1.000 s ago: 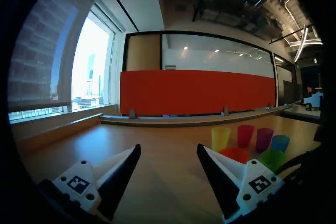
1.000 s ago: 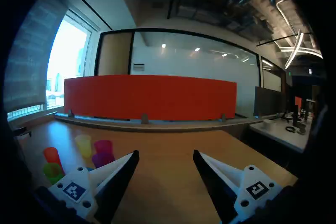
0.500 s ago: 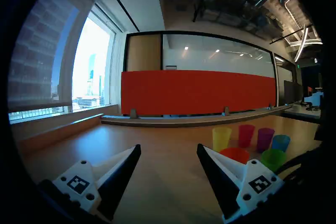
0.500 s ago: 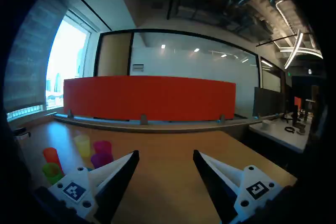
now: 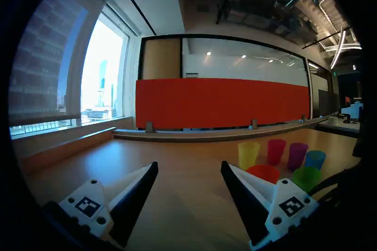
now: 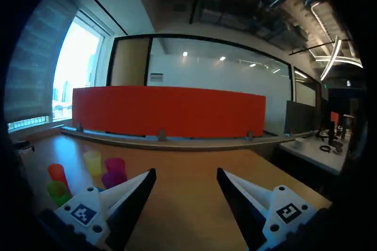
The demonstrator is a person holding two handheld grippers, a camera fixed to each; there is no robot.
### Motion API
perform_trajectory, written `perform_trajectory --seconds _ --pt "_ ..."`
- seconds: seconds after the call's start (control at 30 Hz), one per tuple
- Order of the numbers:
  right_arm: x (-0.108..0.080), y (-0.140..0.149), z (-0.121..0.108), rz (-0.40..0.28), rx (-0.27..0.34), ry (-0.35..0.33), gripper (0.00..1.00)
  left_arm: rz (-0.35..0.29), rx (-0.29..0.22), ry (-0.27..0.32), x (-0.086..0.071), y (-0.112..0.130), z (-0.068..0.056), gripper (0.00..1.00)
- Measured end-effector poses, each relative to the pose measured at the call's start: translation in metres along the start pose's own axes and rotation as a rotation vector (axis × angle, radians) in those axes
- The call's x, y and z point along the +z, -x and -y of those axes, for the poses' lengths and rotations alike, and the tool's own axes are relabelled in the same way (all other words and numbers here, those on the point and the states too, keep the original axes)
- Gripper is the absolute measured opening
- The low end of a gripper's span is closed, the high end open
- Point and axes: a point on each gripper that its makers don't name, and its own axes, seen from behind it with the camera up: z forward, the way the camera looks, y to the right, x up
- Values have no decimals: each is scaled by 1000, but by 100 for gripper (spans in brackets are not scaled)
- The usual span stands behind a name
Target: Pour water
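Left gripper [image 5: 188,164] apart, empty, held low over bare wooden worktop [image 5: 155,152], aimed at the far edge. Right gripper [image 6: 185,171] likewise apart, clamped on nothing, over the same worktop.

Location of cups: cluster standing upright, well short of the far edge with the red divider [image 5: 221,102].
- Back row, left gripper view: yellow cup [image 5: 248,154], red cup [image 5: 276,151], purple cup [image 5: 297,155], blue cup [image 5: 314,159].
- Front row: orange cup [image 5: 262,173], green cup [image 5: 306,177], both partly hidden behind a gripper finger.
- Same cluster off to the other side in the right gripper view, so judged to lie between the two grippers; touched by neither.

Contents: cannot tell which cup holds water, if any. Translucent walls, level not readable.

Handling (judgement only):
- Looks like thin moulded plastic: light, easy to knock over when empty, likely to buckle under a hard squeeze.
- Smooth tapered walls, so probably slippery, prone to sliding down out of a loose grip.
- Heavier and sloshy once filled.

Where to take hold: across the wall at about mid height or a little above, below the rim, with gentle closing force only. Outer cups first (yellow or green). Tight packing in the middle, little finger room.
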Motion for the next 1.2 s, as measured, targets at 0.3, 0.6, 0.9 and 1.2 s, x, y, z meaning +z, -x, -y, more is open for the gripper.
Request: perform_trajectory --seconds 0.3,0.6,0.9,1.2 --pt "3 2 1 -35 10 -5 100 0 1 0 0 0 1 99" --pt "5 6 8 -85 -28 -29 100 0 1 0 0 -1 1 99" --pt "7 15 1 -95 28 -42 100 1 1 0 0 0 0 99" --pt "12 33 7 -108 0 -60 100 1 0 0 0 0 1 99"
